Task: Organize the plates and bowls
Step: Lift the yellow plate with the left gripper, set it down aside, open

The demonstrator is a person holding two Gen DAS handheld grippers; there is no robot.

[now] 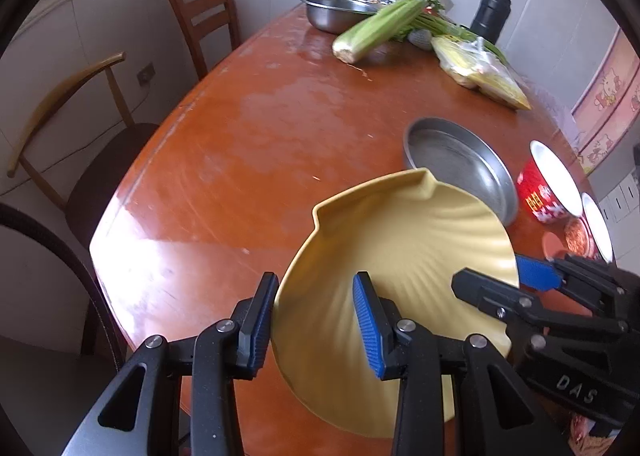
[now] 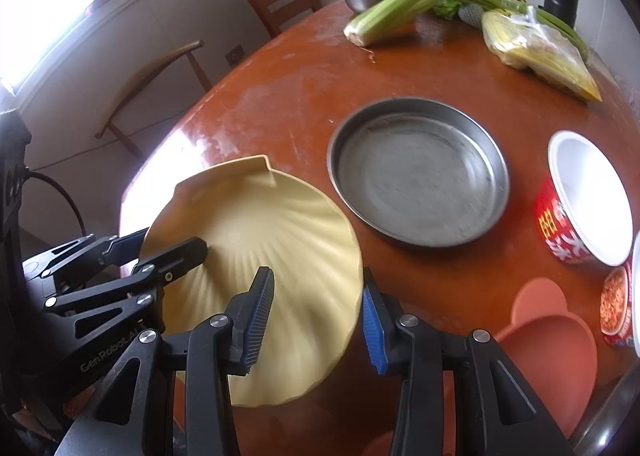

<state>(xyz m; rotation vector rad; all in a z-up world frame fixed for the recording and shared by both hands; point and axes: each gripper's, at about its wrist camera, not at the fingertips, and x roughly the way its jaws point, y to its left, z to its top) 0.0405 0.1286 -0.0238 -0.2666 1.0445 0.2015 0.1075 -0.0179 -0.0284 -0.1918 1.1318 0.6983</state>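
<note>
yellow shell plate tilted above the table near edge; left gripper pinches its left rim, right gripper pinches its right rim. steel pan just beyond; bare tabletop toward the left edge

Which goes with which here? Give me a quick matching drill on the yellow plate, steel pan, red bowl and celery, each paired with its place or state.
Things:
1. yellow plate
2. steel pan
3. red bowl
4. celery

Places or states:
a. empty, flat on the table mid-way
b. far end, beside a steel basin
c. tilted, gripped on both sides
d. right of the pan, white inside

Pairs: 1-c, 2-a, 3-d, 4-b
</note>
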